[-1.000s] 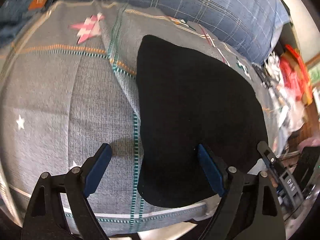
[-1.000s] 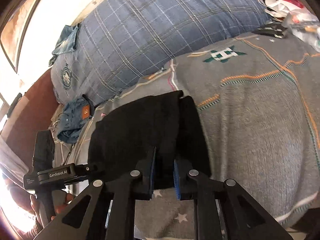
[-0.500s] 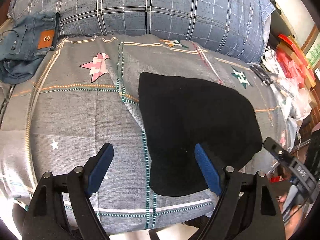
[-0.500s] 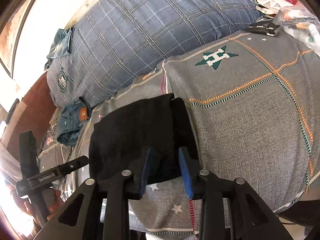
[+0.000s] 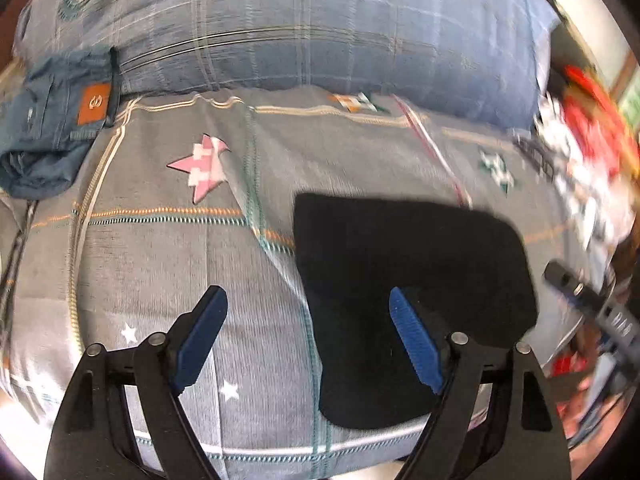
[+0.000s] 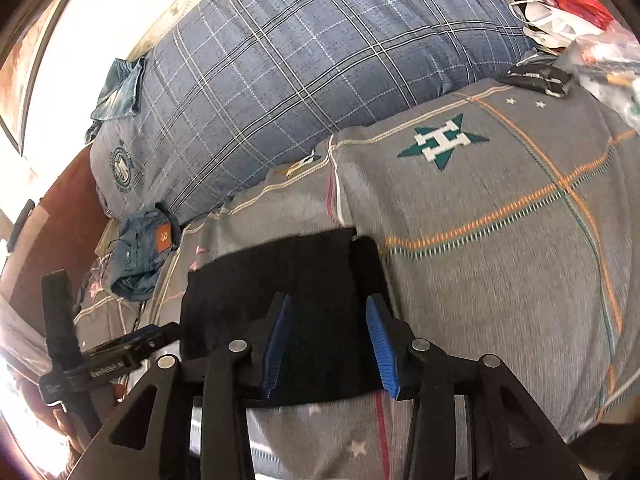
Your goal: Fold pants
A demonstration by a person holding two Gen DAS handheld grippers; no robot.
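Slippage is the main worry now: the black pants point(image 5: 412, 288) lie as a compact folded bundle on the grey patterned bedspread point(image 5: 160, 264), close to the near edge of the bed, with nothing pinning them. The left tongs point(image 5: 308, 336) stand wide apart and empty, one finger over bare bedspread and the other above the bundle's near side. The right tongs point(image 6: 328, 344) are also parted and empty, their blue pads point(image 6: 380, 344) hovering over the near hem of the pants point(image 6: 288, 300).

Judging from this, the fold looks close to done, so any further touch risks undoing it. A finger dragging across the top layer could peel it open, and the soft, rumpled bedspread could bunch underneath and tilt the stack. A nudge toward the edge might tip the bundle off the bed. One flap at the far right corner in the right view sits slightly offset, and it may spring loose. The blue jeans point(image 5: 52, 128) by the plaid pillow point(image 5: 320, 28) are well apart.
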